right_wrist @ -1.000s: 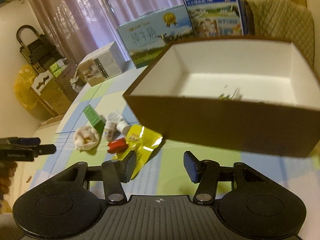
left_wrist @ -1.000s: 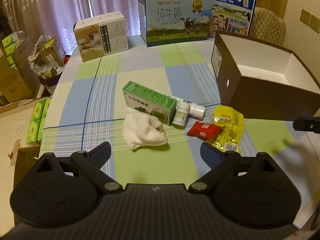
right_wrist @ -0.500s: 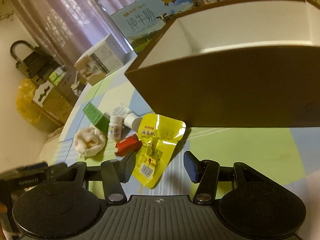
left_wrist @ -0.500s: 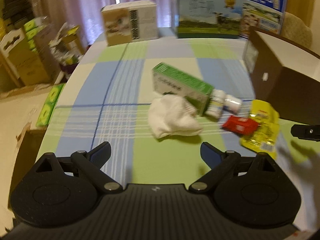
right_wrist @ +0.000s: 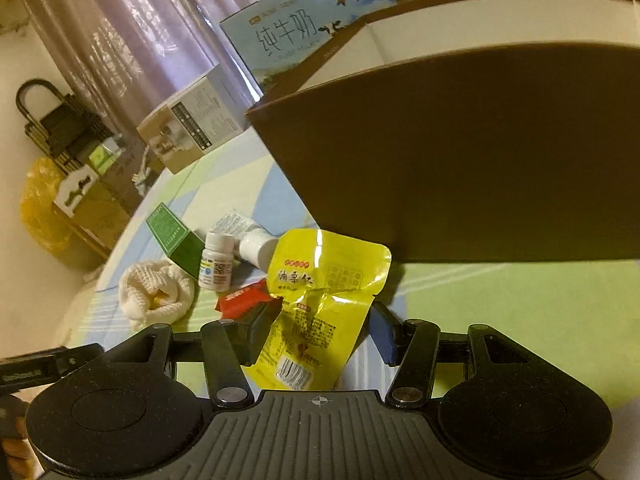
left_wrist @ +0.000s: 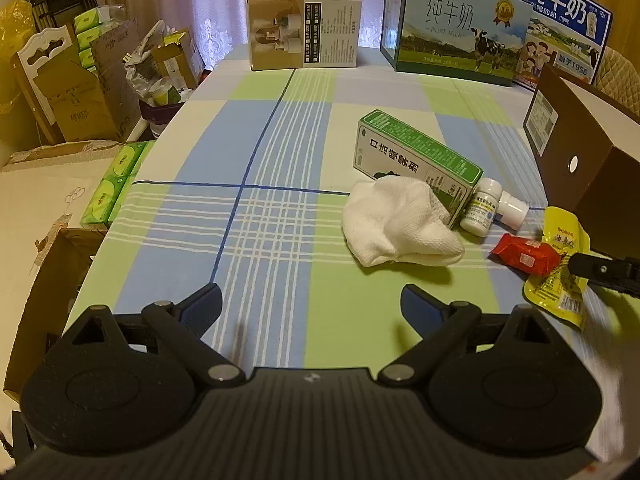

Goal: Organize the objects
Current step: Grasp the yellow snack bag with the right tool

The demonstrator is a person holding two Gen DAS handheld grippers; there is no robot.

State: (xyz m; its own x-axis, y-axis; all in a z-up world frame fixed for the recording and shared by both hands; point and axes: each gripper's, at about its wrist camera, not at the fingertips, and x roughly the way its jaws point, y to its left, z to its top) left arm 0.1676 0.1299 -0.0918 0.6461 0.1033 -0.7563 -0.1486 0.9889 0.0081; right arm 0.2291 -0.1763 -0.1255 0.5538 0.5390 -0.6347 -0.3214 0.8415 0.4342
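Reaching low over the bench (left_wrist: 280, 152), the right gripper (right_wrist: 318, 330) is being held wide open around the near end of the yellow packet (right_wrist: 320, 304). One finger is placed on each side of the packet, so that it can be pinched when the fingers are closed. Nothing is being squeezed yet, and the packet is lying flat on the checked cloth.

The packet is lying just in front of the brown box (right_wrist: 480, 160), and its far end is close to the box wall. The box is open at the top, so it is probably being kept there as the place where the small things are to be put. What is inside it cannot be told from here.

The other small things are lying close together beside the packet: a red packet (left_wrist: 526, 254) touching its edge, a small white bottle (left_wrist: 482, 208) standing up, a second white bottle (left_wrist: 512, 209) lying on its side, a green box (left_wrist: 416, 160) and a white cloth (left_wrist: 394, 224) resting against that box.

The left gripper (left_wrist: 312, 306) is being held wide open too, with nothing between its fingers. It is being kept well back from the pile, probably so that room is left for the right one to work.

The yellow packet is thin and shiny, so it may be slipping or folding if only its edge is caught.
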